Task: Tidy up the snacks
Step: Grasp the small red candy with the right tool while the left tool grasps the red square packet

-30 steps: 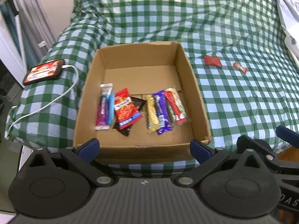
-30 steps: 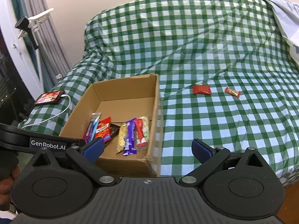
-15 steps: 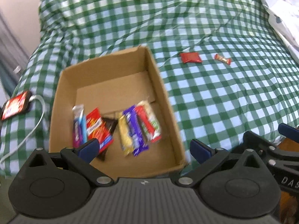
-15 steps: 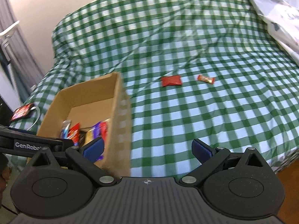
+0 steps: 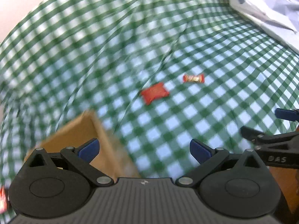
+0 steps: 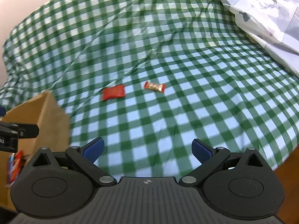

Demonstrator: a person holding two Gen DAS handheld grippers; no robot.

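Two snacks lie loose on the green checked bedspread: a flat red packet and, just right of it, a small red-and-gold candy bar. The cardboard box sits at lower left in both views; a few wrappers show at its near edge in the right wrist view. My left gripper is open and empty, well short of the packet. My right gripper is open and empty too, over bare cloth.
A pale patterned sheet is bunched at the upper right of the bed. The right gripper's arm shows at the right edge of the left wrist view. The bed's near edge drops off at lower right.
Both grippers have swung right and forward, away from the box, toward the two loose snacks. The box slid to the lower left of both views. Both grippers stayed open.
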